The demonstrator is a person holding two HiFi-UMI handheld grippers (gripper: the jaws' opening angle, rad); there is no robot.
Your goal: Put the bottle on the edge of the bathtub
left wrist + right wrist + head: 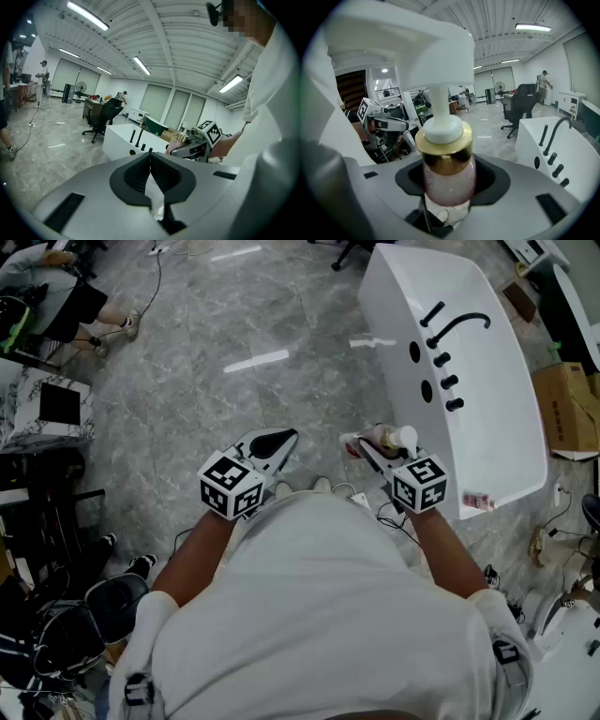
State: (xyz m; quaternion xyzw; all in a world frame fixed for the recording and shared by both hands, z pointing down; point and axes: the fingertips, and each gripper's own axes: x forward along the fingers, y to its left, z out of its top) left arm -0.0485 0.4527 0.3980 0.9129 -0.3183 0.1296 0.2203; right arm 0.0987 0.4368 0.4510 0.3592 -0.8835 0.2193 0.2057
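The bottle point(449, 180) has a clear body tinted pink, a gold collar round the neck and a white pump head on a white stem. It is clamped low on its body between the jaws of the right gripper point(373, 448), which stand wide apart with their pads pressed against its sides. The pump head rises above the jaws and fills the top of the right gripper view. No label or writing can be made out on the bottle.

The left gripper point(150, 174) is held level with the right one, in front of the person's body. Its jaws are pressed together and nothing is between them. Each gripper carries a cube with square black-and-white markers; no lettering is seen on them.

In the head view the bottle is held in the air just outside the bathtub's point(502, 404) long edge, toward its near corner, and does not rest on the edge. The bathtub is white and stands on a grey marbled floor point(234, 324). A black curved tap point(459, 322) and a row of black knobs point(448, 382) are set along that same edge, farther from the person. A small red-and-white sticker point(478, 501) is seen at the tub's near corner; its print is too small to be read.
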